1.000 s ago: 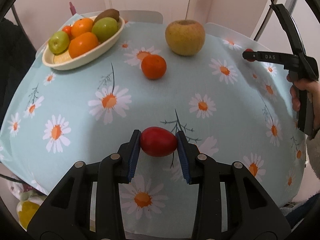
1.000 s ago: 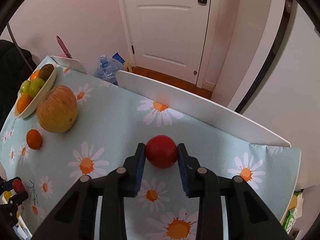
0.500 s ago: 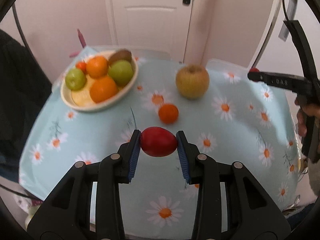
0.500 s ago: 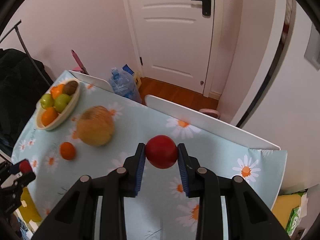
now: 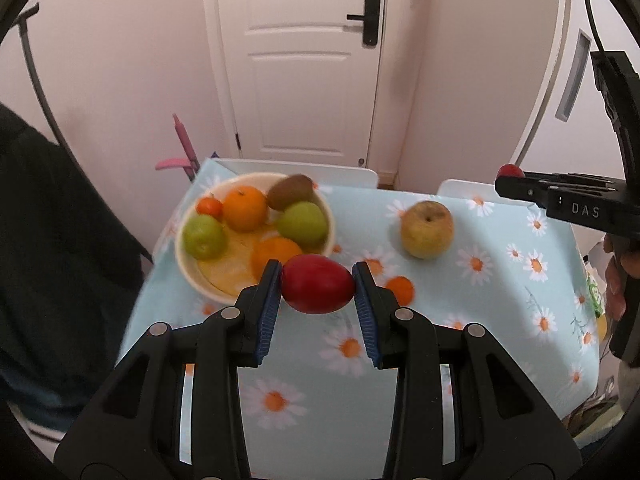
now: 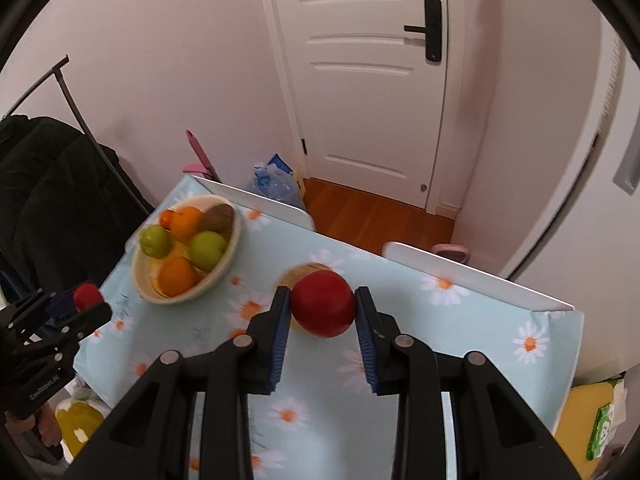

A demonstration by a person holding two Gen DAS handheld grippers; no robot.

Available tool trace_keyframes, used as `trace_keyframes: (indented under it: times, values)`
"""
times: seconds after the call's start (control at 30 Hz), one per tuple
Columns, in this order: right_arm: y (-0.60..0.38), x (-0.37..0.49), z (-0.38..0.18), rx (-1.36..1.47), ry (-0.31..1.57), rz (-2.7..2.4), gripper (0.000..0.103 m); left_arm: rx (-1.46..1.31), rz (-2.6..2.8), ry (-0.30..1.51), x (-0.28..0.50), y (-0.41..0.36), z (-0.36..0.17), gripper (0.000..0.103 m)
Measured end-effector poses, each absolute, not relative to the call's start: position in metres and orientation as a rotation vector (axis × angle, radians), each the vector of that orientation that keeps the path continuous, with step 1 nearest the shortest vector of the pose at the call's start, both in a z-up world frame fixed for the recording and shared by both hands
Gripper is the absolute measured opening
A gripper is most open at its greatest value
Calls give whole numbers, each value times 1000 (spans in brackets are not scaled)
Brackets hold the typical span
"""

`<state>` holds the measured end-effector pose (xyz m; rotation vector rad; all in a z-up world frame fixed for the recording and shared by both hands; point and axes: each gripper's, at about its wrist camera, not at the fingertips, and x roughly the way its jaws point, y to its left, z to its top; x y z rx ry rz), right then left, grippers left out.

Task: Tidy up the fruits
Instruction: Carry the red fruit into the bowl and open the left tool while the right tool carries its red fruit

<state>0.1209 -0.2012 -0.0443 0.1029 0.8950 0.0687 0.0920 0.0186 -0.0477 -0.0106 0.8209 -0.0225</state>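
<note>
My left gripper (image 5: 317, 285) is shut on a red oval fruit (image 5: 318, 289) and holds it well above the table, just right of the cream bowl (image 5: 188, 270). The bowl holds oranges, green fruits, a kiwi and a small tomato. My right gripper (image 6: 322, 309) is shut on a round red fruit (image 6: 323, 309), raised over the table's far part; it also shows at the right edge of the left wrist view (image 5: 509, 171). A large yellow apple (image 5: 427, 229) and a small orange (image 5: 401, 289) lie on the daisy tablecloth (image 5: 500, 320). The apple is mostly hidden behind the red fruit in the right wrist view.
White chair backs (image 6: 476, 276) stand along the table's far edge. A white door (image 5: 304, 60) is behind. A dark coat on a rack (image 5: 48, 248) hangs left of the table. A water bottle (image 6: 274, 184) sits on the floor. A yellow item (image 6: 584, 416) lies right of the table.
Both grippers have risen higher above the table with their red fruits. The left gripper has swung toward the bowl. The right gripper has shifted left, so the bowl sits nearer its centre.
</note>
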Motion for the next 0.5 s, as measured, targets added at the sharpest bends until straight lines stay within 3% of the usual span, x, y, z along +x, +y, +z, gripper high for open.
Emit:
trace_keyframes:
  times: [0.5]
  values:
    - [-99,159,-49,138,892,78,29,29,-64,816,128,114,-56,40]
